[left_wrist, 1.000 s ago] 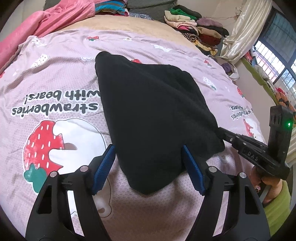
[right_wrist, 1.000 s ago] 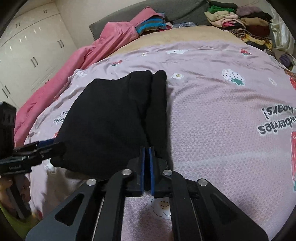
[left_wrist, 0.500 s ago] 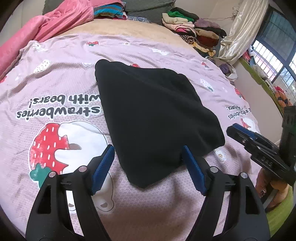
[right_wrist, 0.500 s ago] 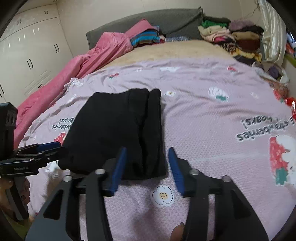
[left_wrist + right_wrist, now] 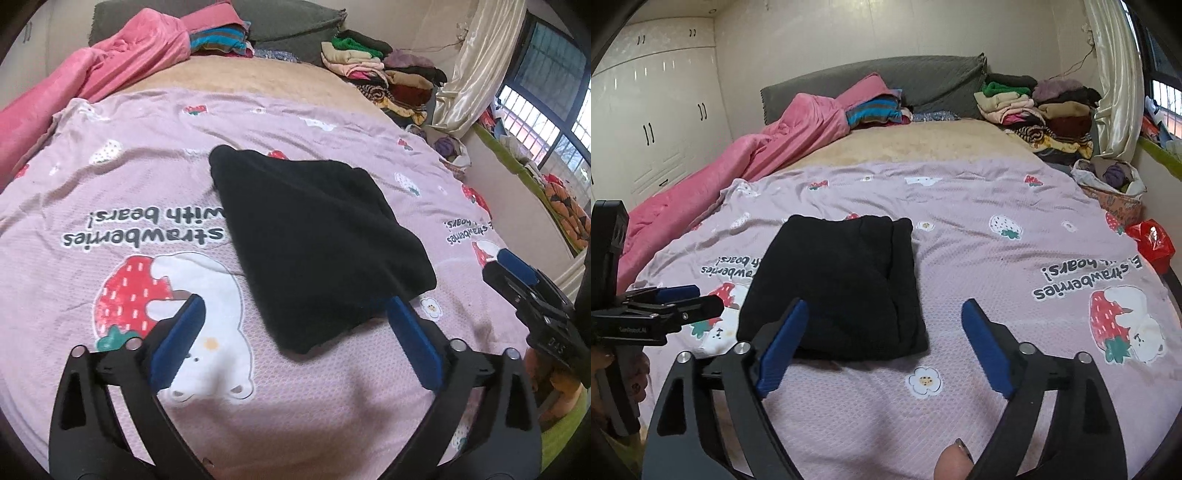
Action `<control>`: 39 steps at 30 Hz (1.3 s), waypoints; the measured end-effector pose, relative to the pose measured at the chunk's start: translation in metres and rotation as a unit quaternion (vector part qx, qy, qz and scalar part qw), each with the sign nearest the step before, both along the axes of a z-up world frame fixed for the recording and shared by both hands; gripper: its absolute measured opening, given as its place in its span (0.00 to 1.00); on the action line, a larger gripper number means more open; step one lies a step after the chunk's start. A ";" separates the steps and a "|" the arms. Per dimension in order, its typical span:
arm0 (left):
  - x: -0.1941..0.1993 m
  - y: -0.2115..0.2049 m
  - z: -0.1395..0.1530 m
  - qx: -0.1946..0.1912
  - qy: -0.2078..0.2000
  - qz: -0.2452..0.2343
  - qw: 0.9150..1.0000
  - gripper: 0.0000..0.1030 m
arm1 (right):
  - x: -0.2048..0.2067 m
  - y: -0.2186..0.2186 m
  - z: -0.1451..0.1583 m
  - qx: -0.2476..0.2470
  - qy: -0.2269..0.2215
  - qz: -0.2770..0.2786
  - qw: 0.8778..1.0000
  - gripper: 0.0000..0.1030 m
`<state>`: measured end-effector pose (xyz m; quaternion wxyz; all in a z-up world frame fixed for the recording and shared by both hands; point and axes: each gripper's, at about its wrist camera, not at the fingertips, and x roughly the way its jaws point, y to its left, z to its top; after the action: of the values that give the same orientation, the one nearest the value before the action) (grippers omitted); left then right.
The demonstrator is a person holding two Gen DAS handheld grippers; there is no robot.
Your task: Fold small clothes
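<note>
White wardrobe (image 5: pixel 653 122) only in right view, folded black garment (image 5: pixel 314 240), both claws spread

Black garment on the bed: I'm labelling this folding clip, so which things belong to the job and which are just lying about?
Part of the job:
black folded garment
left gripper, open
right gripper, open
pink strawberry sheet it lies on

Just lying about:
pink blanket
stacked clothes by the headboard
red bag
curtain
</note>
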<state>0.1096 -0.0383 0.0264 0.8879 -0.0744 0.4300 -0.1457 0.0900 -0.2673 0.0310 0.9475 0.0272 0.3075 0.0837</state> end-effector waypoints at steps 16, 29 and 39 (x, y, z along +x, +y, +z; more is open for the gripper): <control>-0.052 0.032 0.002 0.011 -0.030 0.011 0.999 0.91 | -0.059 0.022 0.007 -0.008 -0.035 -0.023 0.999 0.96; -0.108 0.041 -0.017 0.015 -0.064 0.021 0.998 0.91 | -0.111 0.033 -0.023 -0.035 -0.052 -0.065 0.996 0.96; -0.117 0.033 -0.048 0.022 -0.042 0.015 0.999 0.91 | -0.127 0.033 -0.062 -0.026 -0.011 -0.083 0.996 0.96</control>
<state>-0.0078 -0.0056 -0.0213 0.9088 -0.0554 0.3938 -0.1264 -0.0372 -0.2343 -0.0307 0.9548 0.0275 0.2960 -0.0026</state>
